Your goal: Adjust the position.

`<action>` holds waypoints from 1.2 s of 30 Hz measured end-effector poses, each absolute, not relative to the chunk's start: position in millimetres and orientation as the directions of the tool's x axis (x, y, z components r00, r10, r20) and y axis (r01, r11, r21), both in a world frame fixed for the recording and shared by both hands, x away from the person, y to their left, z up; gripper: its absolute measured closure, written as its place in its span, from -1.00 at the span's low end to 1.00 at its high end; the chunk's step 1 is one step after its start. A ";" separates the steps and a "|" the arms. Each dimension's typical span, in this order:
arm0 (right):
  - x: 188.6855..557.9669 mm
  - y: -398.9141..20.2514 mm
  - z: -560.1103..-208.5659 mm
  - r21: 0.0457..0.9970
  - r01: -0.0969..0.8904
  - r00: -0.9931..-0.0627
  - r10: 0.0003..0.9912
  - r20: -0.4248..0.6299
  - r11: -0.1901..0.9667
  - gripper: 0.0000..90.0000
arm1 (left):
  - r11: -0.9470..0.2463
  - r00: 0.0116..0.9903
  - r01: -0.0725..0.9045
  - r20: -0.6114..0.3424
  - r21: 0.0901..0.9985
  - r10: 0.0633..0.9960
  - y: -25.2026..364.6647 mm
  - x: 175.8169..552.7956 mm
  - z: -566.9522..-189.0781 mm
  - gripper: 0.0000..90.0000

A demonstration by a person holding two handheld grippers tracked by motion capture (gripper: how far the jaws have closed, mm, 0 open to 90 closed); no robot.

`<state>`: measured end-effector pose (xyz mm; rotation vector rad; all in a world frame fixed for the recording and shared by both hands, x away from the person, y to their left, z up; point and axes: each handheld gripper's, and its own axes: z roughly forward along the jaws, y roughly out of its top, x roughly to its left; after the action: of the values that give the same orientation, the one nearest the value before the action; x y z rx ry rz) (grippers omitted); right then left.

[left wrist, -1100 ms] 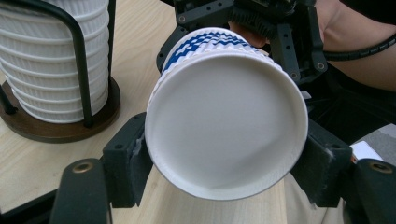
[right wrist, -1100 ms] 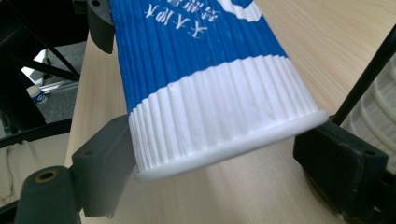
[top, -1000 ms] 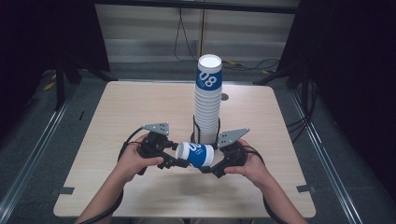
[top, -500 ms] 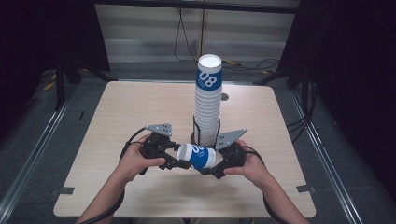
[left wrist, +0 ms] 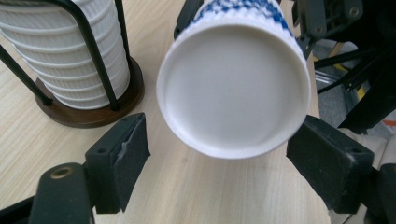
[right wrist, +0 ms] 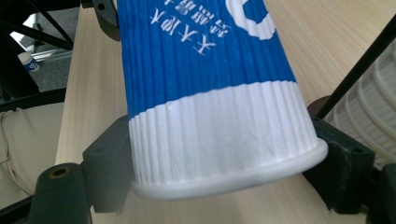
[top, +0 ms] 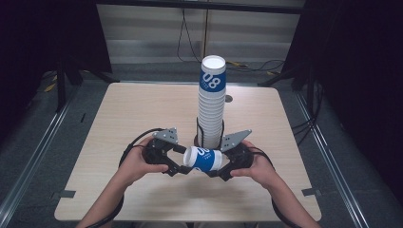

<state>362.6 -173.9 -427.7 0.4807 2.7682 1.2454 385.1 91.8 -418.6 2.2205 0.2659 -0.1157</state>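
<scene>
Where dark room [top: 43, 38] surrounds it, pale wooden table [top: 142, 109]

Bright, even light on the table [top: 142, 109]; dark surroundings; close views slightly soft.

A fixed overhead camera is looking down on the table [top: 142, 109] while two gripper cameras are facing one cup [left wrist: 233, 91] closely from opposite ends.
</scene>
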 end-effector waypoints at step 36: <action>370.2 -162.4 -406.9 0.504 0.198 -0.973 0.231 -0.004 0.841 -0.59 | -0.697 0.983 0.181 -0.113 0.694 0.144 80.4 382.0 -416.3 -0.55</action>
<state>370.2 -162.4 -406.9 0.3445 2.9521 0.7982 382.0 80.4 -416.3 2.3518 0.2255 -0.0634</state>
